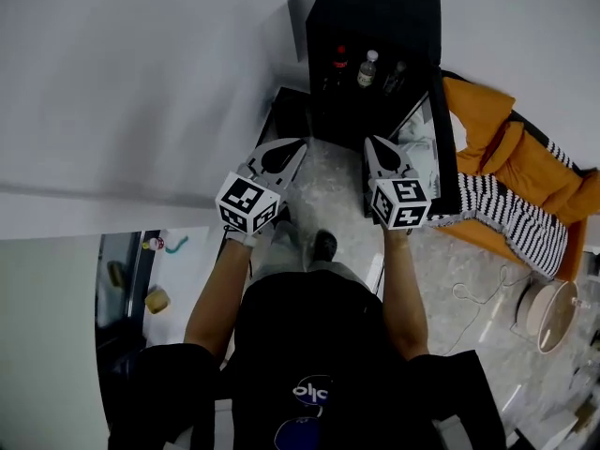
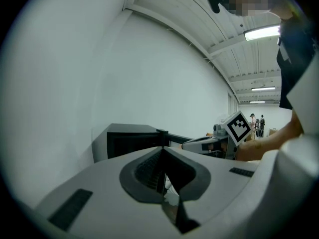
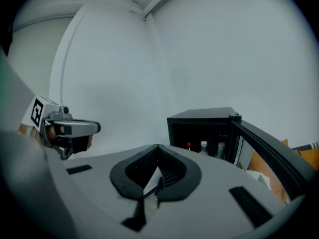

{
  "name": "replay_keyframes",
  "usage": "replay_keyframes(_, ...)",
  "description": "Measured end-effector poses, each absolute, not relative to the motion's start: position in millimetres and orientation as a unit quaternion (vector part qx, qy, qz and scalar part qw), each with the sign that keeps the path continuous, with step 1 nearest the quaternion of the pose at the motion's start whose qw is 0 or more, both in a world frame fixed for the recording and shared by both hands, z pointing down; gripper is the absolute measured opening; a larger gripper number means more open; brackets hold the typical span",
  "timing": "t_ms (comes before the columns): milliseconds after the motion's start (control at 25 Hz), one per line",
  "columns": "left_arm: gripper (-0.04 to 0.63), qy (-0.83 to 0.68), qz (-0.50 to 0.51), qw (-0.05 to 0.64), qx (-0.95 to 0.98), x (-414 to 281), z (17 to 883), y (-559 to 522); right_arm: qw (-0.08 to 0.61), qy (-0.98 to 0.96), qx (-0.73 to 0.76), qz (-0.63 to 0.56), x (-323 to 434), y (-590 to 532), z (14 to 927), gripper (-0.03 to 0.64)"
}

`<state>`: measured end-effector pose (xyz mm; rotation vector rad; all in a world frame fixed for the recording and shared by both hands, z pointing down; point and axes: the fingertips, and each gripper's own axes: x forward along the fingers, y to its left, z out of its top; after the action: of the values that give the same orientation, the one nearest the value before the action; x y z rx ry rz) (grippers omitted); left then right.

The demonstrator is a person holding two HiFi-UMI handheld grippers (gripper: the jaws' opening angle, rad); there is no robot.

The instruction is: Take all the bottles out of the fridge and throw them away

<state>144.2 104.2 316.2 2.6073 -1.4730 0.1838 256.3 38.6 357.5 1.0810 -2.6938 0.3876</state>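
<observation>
Left gripper [image 1: 292,150] & right gripper [image 1: 373,146]: jaws together, empty. Best open 1 wide before reaching 3 bottles [image 1: 367,69] in fridge [image 1: 375,7], upper centre.

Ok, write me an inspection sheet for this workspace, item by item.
Surface: speckled grey floor; no table in view.
Job's things: black mini fridge, its door swung open; three bottles upright inside: red-capped bottle, white-capped bottle, third bottle.
Clutter: orange cloth and striped cloth beside the door; round beige container.
Grippers: left gripper and right gripper both shut and empty, short of the fridge.
Cables: thin cord looped on the floor at the right.
Surroundings: white wall behind the fridge; people far off in the left gripper view.
</observation>
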Motion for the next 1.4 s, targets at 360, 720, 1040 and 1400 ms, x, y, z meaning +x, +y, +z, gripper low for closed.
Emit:
replay_keyframes(360, 0.006, -0.453, 0.035, 0.083, 0.887, 115.1, 316.1, 34.4, 0.128, -0.908, 0.38, 0.119, 207.0, -17.5, 357.4, 0.008)
replay_keyframes(720, 0.006, -0.409, 0.016, 0.096, 0.907, 70.5, 318.1, -19.0, 0.143, -0.895, 0.407, 0.116, 156.9, -65.7, 356.0, 0.008)
replay_keyframes(1040, 0.006, -0.384, 0.002, 0.102, 0.918, 41.6, 321.9, -41.1, 0.159, -0.882, 0.43, 0.112, 133.2, -78.3, 363.2, 0.008)
replay_keyframes(1400, 0.006, -0.353, -0.009, 0.103, 0.93, 36.7, 327.8, -48.5, 0.176, -0.87, 0.449, 0.1, 135.5, -82.9, 370.0, 0.006)
